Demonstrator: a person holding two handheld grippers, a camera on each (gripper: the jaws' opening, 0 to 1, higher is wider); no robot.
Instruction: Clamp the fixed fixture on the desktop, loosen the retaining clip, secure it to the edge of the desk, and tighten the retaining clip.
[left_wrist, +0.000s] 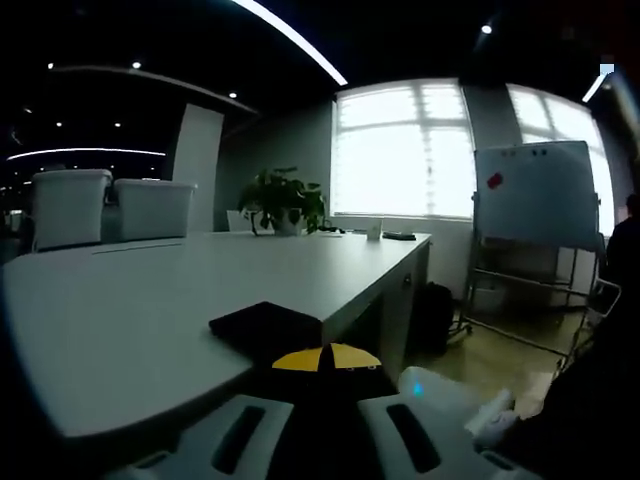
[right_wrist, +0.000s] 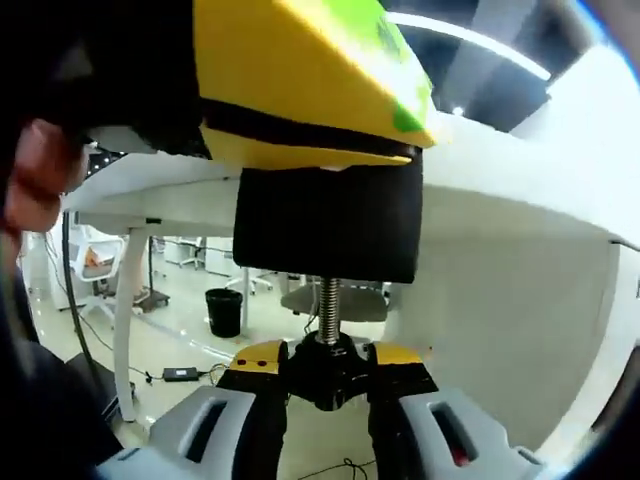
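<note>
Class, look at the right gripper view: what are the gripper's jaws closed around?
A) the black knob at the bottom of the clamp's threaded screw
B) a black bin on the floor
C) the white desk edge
A: the right gripper pinches the black knob beneath the threaded screw.

A clamp (left_wrist: 290, 345) sits on the desk (left_wrist: 150, 320) edge at lower centre; a plant (left_wrist: 283, 200) stands behind it. A whiteboard (left_wrist: 535, 195) stands at right.

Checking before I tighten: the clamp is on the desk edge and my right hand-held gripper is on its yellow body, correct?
Not quite. In the right gripper view the right hand-held gripper holds the black knob under the screw, below the desk; the clamp is on the edge.
</note>
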